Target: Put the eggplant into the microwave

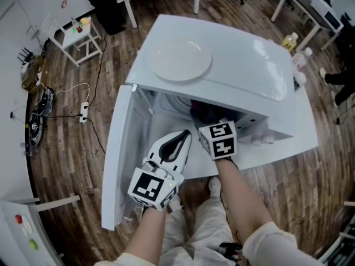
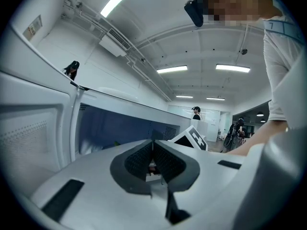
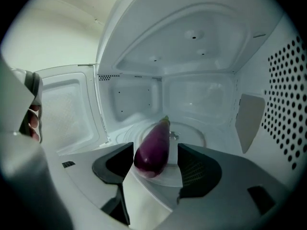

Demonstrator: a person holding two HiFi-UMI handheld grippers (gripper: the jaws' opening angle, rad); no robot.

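Right gripper (image 3: pixel 154 158) reaches into the white microwave oven (image 1: pixel 244 71) with its jaws spread wide either side of the glossy purple eggplant (image 3: pixel 154 145), which lies unclamped on the round glass turntable (image 3: pixel 194 137); only its own view shows this, since the oven's roof hides most of the cavity from the head view. Left gripper (image 2: pixel 153 151), jaws closed on nothing, hangs level just outside, beside the open white door (image 1: pixel 117 154). Only the head view shows a round white plate (image 1: pixel 180 60) on the oven's top and the wooden plank floor (image 1: pixel 72 148) around
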